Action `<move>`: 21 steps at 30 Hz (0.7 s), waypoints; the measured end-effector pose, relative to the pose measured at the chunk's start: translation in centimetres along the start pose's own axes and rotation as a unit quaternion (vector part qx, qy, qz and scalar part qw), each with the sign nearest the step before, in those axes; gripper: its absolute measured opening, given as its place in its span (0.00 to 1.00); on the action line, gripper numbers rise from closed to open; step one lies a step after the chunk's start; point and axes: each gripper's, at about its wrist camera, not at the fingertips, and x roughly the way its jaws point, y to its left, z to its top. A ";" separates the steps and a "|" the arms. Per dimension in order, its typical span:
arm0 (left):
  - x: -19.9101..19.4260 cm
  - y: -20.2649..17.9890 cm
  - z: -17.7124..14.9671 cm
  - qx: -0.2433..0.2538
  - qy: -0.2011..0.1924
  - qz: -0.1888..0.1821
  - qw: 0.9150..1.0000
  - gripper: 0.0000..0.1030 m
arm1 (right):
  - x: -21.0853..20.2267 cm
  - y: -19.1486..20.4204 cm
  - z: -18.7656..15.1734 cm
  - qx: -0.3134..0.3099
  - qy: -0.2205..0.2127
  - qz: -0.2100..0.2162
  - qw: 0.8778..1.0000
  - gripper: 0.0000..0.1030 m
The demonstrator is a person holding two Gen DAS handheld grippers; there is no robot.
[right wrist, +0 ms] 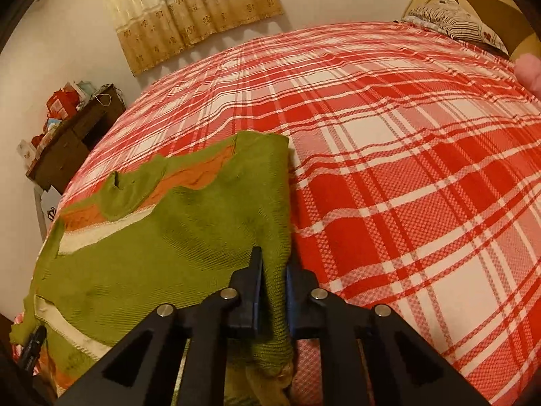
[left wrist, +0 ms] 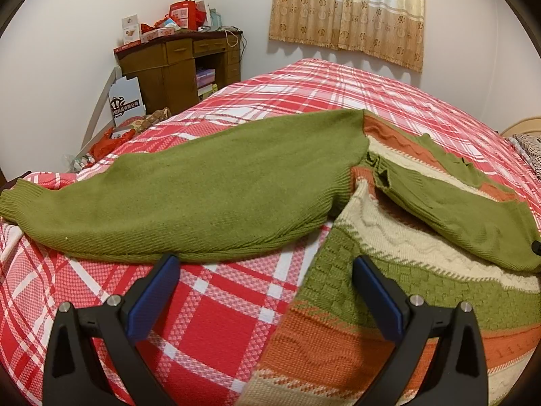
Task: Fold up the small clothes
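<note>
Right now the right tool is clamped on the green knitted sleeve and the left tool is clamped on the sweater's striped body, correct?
Not quite. The left wrist view shows the left tool open, gripping nothing. The right tool is clamped on the green knitted sleeve.

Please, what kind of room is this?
Most likely a bedroom in a home: a bed with a red plaid cover, a pillow at its head, and a cluttered wooden desk by the wall.

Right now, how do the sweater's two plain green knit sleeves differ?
The left green knit sleeve lies stretched out across the red plaid bedspread; the right green knit sleeve is folded over the striped body. The right gripper pinches the right sleeve; the open left gripper holds nothing. Both are ribbed green knit.
</note>
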 end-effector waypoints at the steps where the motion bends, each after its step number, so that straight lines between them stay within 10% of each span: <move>1: 0.0 0.0 0.0 0.000 0.000 0.000 1.000 1.00 | -0.3 -0.4 0.1 0.018 -0.002 -0.006 1.000 0.15; 8: 0.0 -0.1 0.0 0.000 -0.001 0.001 1.000 1.00 | -5.4 2.4 -0.9 -0.014 -0.087 -0.044 0.995 0.21; 13: 0.0 -0.1 0.0 0.001 0.001 0.002 1.000 1.00 | -3.0 7.0 -2.7 -0.099 -0.038 -0.001 0.994 0.21; 21: 0.2 0.1 0.1 0.004 0.009 0.007 1.000 1.00 | -1.0 5.1 -3.7 -0.061 -0.025 0.028 0.997 0.21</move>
